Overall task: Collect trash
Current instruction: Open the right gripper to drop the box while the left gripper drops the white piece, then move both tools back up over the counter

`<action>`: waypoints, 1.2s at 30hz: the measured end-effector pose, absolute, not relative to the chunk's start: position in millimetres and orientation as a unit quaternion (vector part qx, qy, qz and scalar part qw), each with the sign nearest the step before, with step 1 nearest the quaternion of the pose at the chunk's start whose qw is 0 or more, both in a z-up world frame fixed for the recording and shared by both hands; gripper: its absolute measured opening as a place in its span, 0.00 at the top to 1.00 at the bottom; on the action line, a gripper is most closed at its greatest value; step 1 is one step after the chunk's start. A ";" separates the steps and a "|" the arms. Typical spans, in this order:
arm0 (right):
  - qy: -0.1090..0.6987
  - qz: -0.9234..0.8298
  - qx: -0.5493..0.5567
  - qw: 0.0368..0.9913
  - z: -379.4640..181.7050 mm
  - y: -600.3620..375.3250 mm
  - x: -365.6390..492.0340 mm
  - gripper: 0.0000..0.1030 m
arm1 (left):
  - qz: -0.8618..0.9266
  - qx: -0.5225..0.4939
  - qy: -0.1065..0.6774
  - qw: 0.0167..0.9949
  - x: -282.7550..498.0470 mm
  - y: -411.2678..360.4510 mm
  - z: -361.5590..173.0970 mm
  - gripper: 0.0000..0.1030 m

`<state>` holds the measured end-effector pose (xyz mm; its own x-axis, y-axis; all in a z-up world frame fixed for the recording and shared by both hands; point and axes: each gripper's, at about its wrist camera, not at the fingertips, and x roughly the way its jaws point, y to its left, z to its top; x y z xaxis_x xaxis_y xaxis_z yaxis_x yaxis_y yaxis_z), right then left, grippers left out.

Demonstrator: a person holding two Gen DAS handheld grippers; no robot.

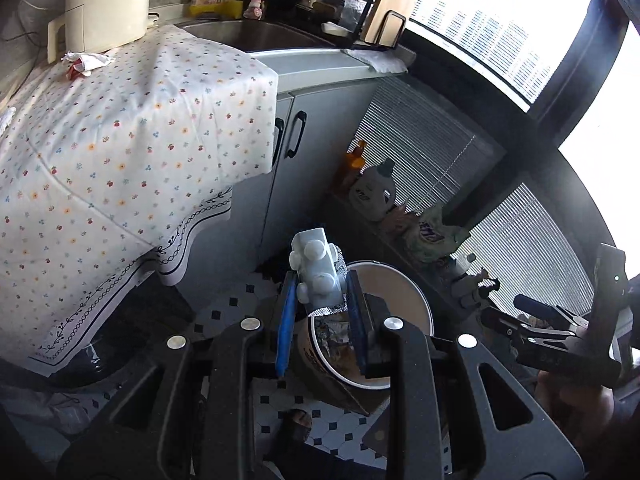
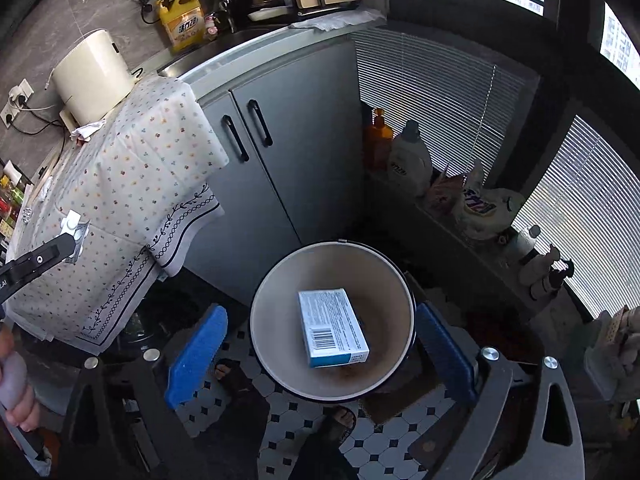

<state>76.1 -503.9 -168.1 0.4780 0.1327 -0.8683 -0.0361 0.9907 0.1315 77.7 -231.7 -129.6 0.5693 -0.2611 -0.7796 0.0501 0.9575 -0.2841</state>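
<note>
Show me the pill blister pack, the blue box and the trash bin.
Blister pack (image 1: 318, 280), left wrist view, its white bubbled face.
Blue box (image 2: 332, 326), right wrist view, its printed top.
Trash bin (image 2: 280, 280), right wrist view, its inner wall.

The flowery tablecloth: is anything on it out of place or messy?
Yes. A crumpled tissue with red marks lies on the tablecloth beside the cream appliance, loose litter not yet collected. The cloth itself hangs askew, one corner drooping over the grey cabinet. Nothing looks spilled.
</note>
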 end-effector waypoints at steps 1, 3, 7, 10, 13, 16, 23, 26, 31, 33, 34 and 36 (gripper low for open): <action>0.507 0.043 0.049 0.859 -167.7 -508.9 73.5 0.08 | -0.093 -0.113 0.458 0.877 77.6 -236.2 -130.7 0.76; 0.506 0.032 0.055 0.860 -166.9 -520.1 70.0 0.08 | -0.103 -0.108 0.464 0.873 78.2 -245.4 -133.2 0.76; 0.500 0.005 0.076 0.863 -161.2 -543.7 62.8 0.08 | -0.128 -0.097 0.471 0.868 81.5 -266.6 -135.9 0.76; 0.490 -0.010 0.086 0.868 -153.2 -558.9 55.9 0.08 | -0.149 -0.088 0.473 0.864 87.9 -284.1 -135.9 0.76; 0.482 -0.024 0.091 0.871 -146.5 -572.1 49.3 0.08 | -0.170 -0.081 0.476 0.859 95.3 -303.7 -136.2 0.76; 0.476 -0.040 0.098 0.873 -140.1 -585.7 41.5 0.08 | -0.194 -0.070 0.479 0.853 102.9 -326.0 -137.4 0.76; 0.468 -0.075 0.121 0.872 -133.7 -614.8 24.6 0.08 | -0.250 -0.052 0.484 0.837 114.5 -370.3 -138.8 0.38; 0.470 -0.082 0.126 0.870 -135.5 -621.3 23.9 0.08 | -0.251 -0.056 0.480 0.839 119.7 -373.5 -135.5 0.28; 0.470 -0.074 0.126 0.871 -137.0 -616.1 34.0 0.08 | -0.231 -0.060 0.477 0.846 123.7 -358.3 -132.7 0.19; 0.471 -0.065 0.124 0.871 -137.8 -610.0 40.8 0.08 | -0.218 -0.061 0.475 0.850 124.5 -347.5 -130.7 0.18; 0.471 -0.059 0.123 0.871 -138.2 -606.3 44.8 0.08 | -0.210 -0.063 0.474 0.853 124.8 -340.8 -129.6 0.16; 0.472 -0.046 0.120 0.872 -138.3 -597.1 53.1 0.08 | -0.193 -0.069 0.471 0.858 125.5 -326.4 -127.3 0.14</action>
<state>53.1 -597.1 -138.3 0.5507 0.0335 -0.8341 0.1930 0.9670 0.1663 125.5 -326.4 -127.3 0.4826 -0.3961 -0.7811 0.2653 0.9161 -0.3007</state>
